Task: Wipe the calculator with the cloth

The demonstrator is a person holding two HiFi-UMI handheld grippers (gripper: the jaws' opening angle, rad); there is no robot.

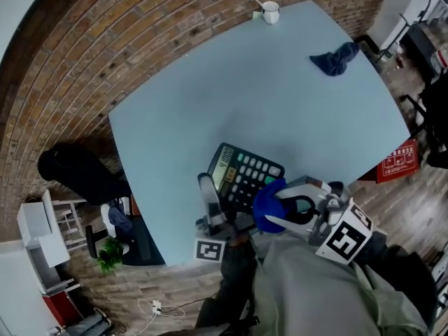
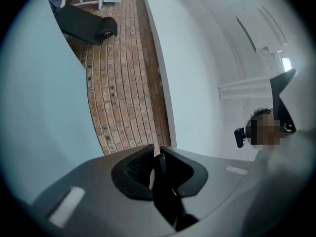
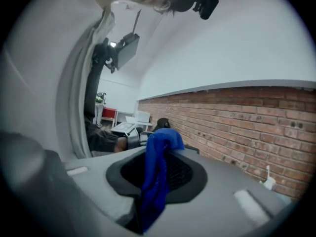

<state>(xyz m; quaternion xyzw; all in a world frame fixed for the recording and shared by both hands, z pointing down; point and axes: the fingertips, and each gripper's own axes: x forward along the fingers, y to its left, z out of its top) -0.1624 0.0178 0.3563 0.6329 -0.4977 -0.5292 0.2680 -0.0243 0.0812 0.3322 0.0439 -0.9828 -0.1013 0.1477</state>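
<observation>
Relation to act on: black desk calculator (image 1: 243,177) with green and white keys sits just ahead of and left of your right gripper (image 1: 283,208), nearly touching the cloth it carries. Your right hand is the wiping hand.
Calculator axis: the display end points toward your left gripper (image 1: 209,196) and the keys run toward the right one. It seems tipped up off the table.
Calculator place: near edge of the pale blue table (image 1: 266,96), close to your body.
Left claw: the jaws are closed together on a thin dark slab seen edge-on, which I judge to be the calculator's rim.
Right claw: the jaws are pinched onto a bright blue cloth (image 3: 157,181), which hangs from them in a bunched fold.
Next move: sweep the cloth leftward across the keys while your left hand braces.
Elsewhere: a dark blue rag (image 1: 336,58) and a white cup (image 1: 270,12) lie well apart at the far side.
</observation>
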